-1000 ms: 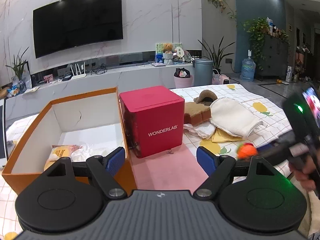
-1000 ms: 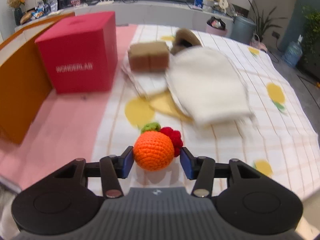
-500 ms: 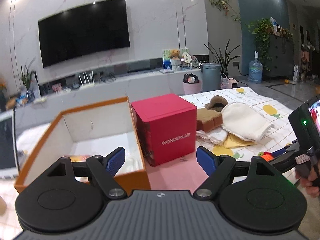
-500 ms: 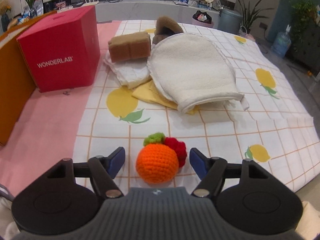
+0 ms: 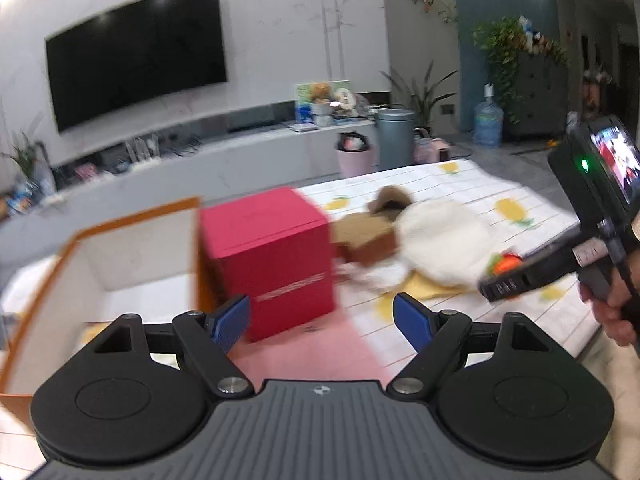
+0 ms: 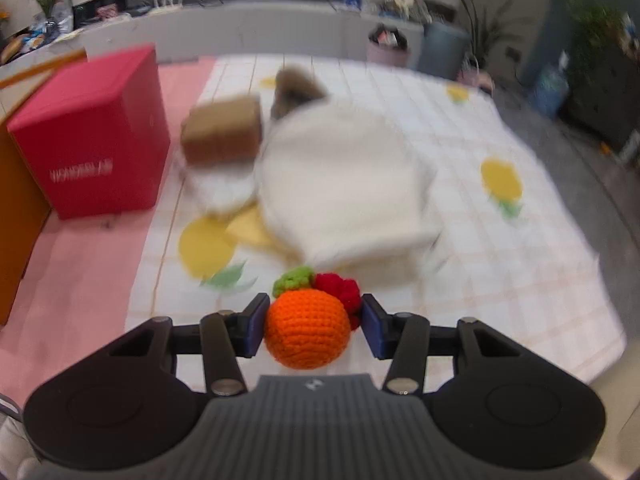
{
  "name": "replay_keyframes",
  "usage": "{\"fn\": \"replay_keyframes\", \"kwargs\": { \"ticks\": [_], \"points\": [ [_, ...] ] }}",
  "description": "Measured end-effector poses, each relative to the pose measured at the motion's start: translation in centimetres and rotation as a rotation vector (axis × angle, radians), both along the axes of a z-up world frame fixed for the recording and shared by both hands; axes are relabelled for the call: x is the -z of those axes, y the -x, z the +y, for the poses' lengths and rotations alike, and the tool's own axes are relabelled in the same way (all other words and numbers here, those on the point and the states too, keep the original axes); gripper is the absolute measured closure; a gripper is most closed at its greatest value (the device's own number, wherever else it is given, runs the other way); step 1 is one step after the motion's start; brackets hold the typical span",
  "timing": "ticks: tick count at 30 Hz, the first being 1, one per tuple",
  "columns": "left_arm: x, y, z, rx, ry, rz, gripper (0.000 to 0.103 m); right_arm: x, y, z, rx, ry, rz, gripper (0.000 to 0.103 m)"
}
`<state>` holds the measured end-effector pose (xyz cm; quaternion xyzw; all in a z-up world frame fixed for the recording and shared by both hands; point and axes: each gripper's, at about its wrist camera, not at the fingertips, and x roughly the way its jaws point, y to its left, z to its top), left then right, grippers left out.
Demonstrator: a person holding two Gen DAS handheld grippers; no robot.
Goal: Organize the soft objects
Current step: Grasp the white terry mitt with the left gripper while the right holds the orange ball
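Observation:
My right gripper point(image 6: 314, 326) is shut on an orange crocheted fruit point(image 6: 306, 332) with a green leaf and a red bobble, held above the checked cloth. The fruit also shows in the left wrist view point(image 5: 506, 263) at the tip of the right gripper. A white fluffy mitt point(image 6: 344, 188), a brown sponge block point(image 6: 222, 132), a brown plush piece point(image 6: 294, 84) and a yellow cloth point(image 6: 250, 230) lie in a pile beyond it. My left gripper point(image 5: 322, 322) is open and empty, in front of the red box point(image 5: 272, 256) and the open orange box point(image 5: 100, 272).
The red WONDERLAB box point(image 6: 92, 136) stands left of the pile, beside the orange box's wall point(image 6: 16, 208). A pink mat point(image 6: 64, 280) covers the left of the surface. The cloth's near edge point(image 6: 592, 364) drops off at the right. A TV wall and cabinet lie behind.
My right gripper has shut again on the orange fruit, after standing open around it half a second ago, and has lifted it. The left gripper's view has swung slightly; it stays open.

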<state>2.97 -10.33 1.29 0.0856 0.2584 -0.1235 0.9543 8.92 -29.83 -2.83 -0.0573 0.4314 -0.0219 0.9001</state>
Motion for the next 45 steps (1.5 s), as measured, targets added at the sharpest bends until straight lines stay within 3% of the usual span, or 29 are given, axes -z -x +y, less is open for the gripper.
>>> {"fn": "replay_keyframes", "kwargs": {
  "ticks": [4, 7, 12, 15, 17, 21, 24, 25, 29, 31, 35, 38, 41, 45],
  "points": [
    [0.7, -2.1, -3.9, 0.052, -0.003, -0.016, 0.008, -2.1, -0.6, -5.0, 0.109, -0.026, -0.050, 0.054],
    [1.9, -3.8, -6.5, 0.115, -0.007, -0.020, 0.008, -2.2, -0.6, -8.3, 0.189, -0.057, -0.030, 0.054],
    [4.8, -6.8, -10.5, 0.274, 0.048, 0.059, 0.008, -1.2, -0.4, -10.8, 0.240, -0.100, 0.018, 0.054],
    [7.0, -8.1, -13.2, 0.336, -0.043, 0.102, 0.008, -0.9, -0.9, -11.2, 0.252, -0.102, 0.016, 0.054],
    [8.4, -8.4, -14.6, 0.338, -0.121, 0.067, 0.008, -0.7, -1.7, -11.1, 0.240, -0.121, 0.012, 0.054],
    [10.3, -9.4, -16.4, 0.355, -0.195, 0.031, 0.010, 0.2, -3.2, -11.1, 0.235, -0.147, 0.032, 0.054],
    [11.2, -10.4, -17.2, 0.331, -0.239, 0.006, 0.022, 0.8, -3.6, -11.6, 0.262, -0.158, 0.033, 0.054],
    [11.3, -10.8, -17.4, 0.320, -0.238, 0.004, 0.032, 0.8, -3.6, -11.7, 0.267, -0.161, 0.031, 0.054],
    [10.9, -11.2, -16.0, 0.296, -0.159, 0.039, 0.062, 0.5, -3.6, -12.0, 0.272, -0.153, 0.010, 0.054],
    [10.3, -10.6, -14.8, 0.299, -0.123, 0.042, 0.071, 0.2, -3.4, -12.1, 0.278, -0.149, -0.002, 0.054],
    [8.5, -7.7, -11.7, 0.283, -0.107, 0.030, 0.073, -0.1, -3.0, -11.8, 0.265, -0.145, -0.005, 0.054],
    [7.7, -4.6, -9.1, 0.274, -0.143, 0.026, 0.074, 0.0, -2.7, -11.0, 0.220, -0.168, 0.017, 0.054],
    [8.0, -2.2, -6.9, 0.244, -0.187, 0.077, 0.073, 0.3, -2.5, -9.7, 0.168, -0.203, 0.048, 0.054],
    [9.6, 0.4, -4.9, 0.177, -0.215, 0.124, 0.071, 1.0, -2.2, -7.2, 0.110, -0.174, 0.072, 0.054]
  ]
}}
